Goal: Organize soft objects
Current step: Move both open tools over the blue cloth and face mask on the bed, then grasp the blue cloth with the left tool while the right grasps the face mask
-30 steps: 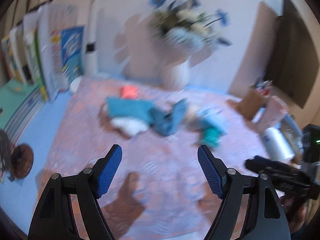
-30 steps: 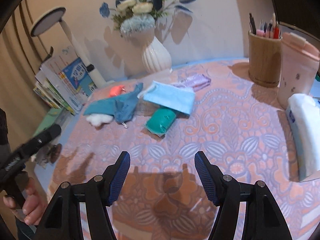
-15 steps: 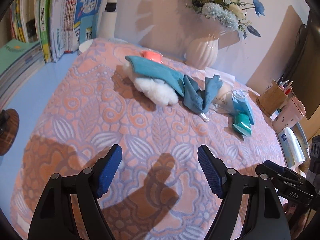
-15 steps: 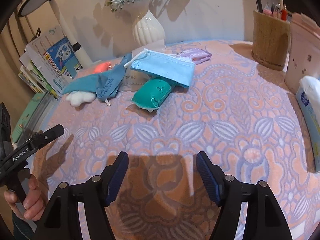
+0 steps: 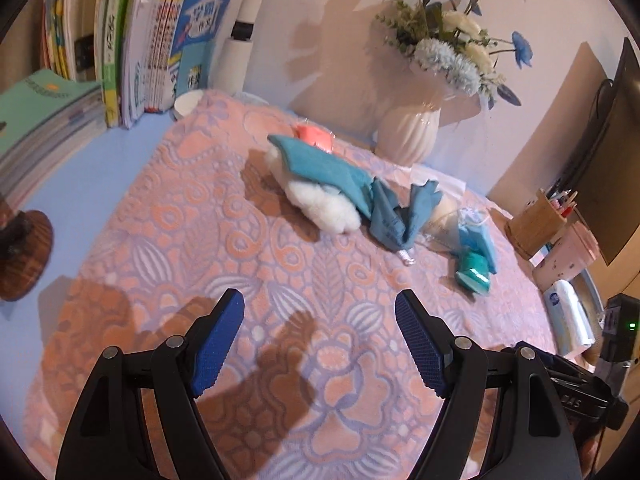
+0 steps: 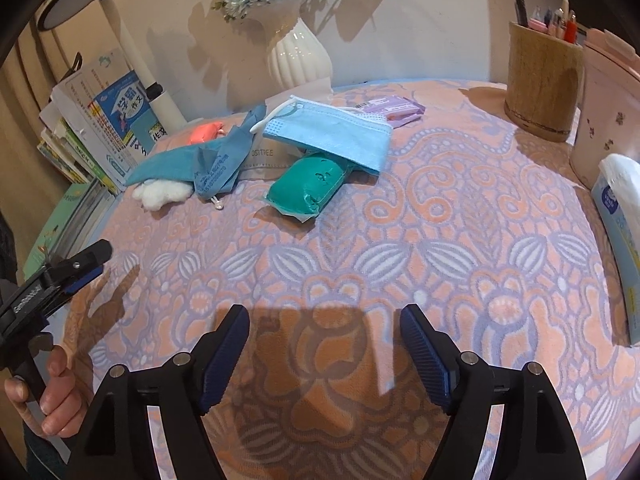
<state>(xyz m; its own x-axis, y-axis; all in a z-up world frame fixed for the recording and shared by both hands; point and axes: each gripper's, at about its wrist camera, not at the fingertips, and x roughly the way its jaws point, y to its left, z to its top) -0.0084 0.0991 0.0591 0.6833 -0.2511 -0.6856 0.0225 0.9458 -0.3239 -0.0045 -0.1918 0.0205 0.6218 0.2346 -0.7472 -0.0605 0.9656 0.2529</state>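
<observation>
A heap of soft things lies at the far side of the patterned cloth (image 6: 400,248): a teal cloth (image 5: 320,168) (image 6: 168,162) over a white cotton wad (image 5: 324,204) (image 6: 162,194), a blue-grey pouch (image 5: 394,216) (image 6: 218,168), a light blue face mask (image 6: 332,136) (image 5: 478,238), a green packet (image 6: 306,186) (image 5: 474,270), a coral lump (image 6: 204,132) (image 5: 314,136) and a purple packet (image 6: 394,110). My left gripper (image 5: 319,338) is open, empty, well short of the heap. My right gripper (image 6: 325,350) is empty, its jaws opening, above bare cloth.
A white vase (image 6: 298,60) of blue flowers stands behind the heap. Books (image 5: 132,52) and a lamp post (image 5: 244,28) line the left. At right stand a wooden pen holder (image 6: 542,84), a pink canister (image 6: 604,112) and a tissue pack (image 6: 620,240). A hand (image 6: 52,396) holds the left gripper's grip.
The left wrist view has swung and dropped, so the heap now sits nearer and sharper. My right gripper's jaws have spread wider and the heap looks closer in its view.
</observation>
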